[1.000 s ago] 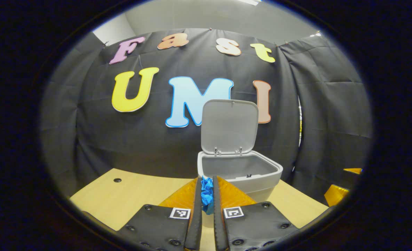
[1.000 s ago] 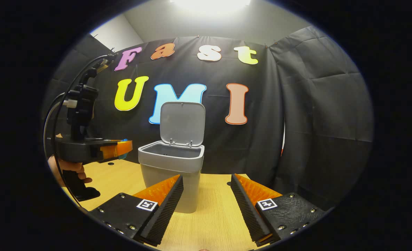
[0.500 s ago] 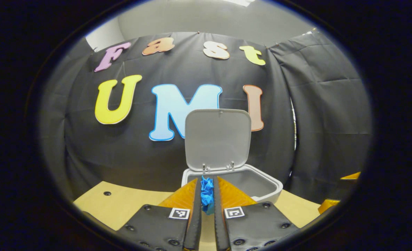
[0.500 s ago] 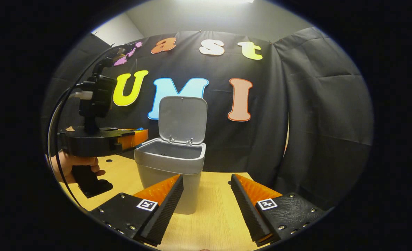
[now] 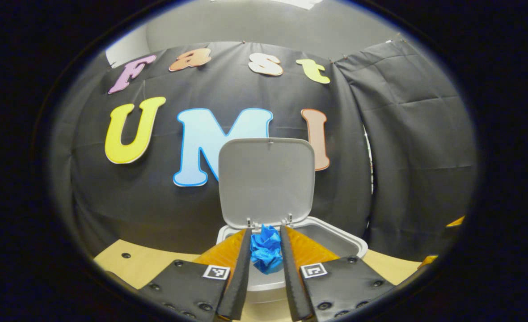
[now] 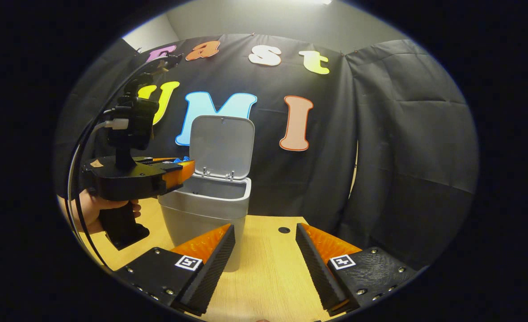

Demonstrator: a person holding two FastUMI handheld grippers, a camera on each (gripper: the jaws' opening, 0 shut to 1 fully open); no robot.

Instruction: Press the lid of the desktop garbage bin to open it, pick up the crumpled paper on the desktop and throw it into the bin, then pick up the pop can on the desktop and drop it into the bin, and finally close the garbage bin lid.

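The grey bin (image 5: 340, 239) stands with its lid (image 5: 266, 179) upright against the cloth wall. My left gripper (image 5: 265, 229) hangs over the bin's open mouth, just in front of the lid hinges. Its fingers press on both sides of the blue crumpled paper (image 5: 266, 252). In the right gripper view the same bin (image 6: 201, 217) and lid (image 6: 221, 145) sit left of centre. There the left gripper (image 6: 187, 168) reaches over the rim, and a bit of the blue paper (image 6: 181, 159) peeks above it. My right gripper (image 6: 264, 227) stands open above the table, holding nothing.
A hand (image 6: 89, 211) grips the left gripper's handle, with cables looping up behind it. The wooden table (image 6: 268, 277) has a small dark hole (image 6: 284, 230) right of the bin. Black cloth closes off the back and right sides.
My left gripper has moved forward from beside the bin to over its open mouth. Its fingers have parted somewhat and the paper has puffed out. The right gripper has barely moved.
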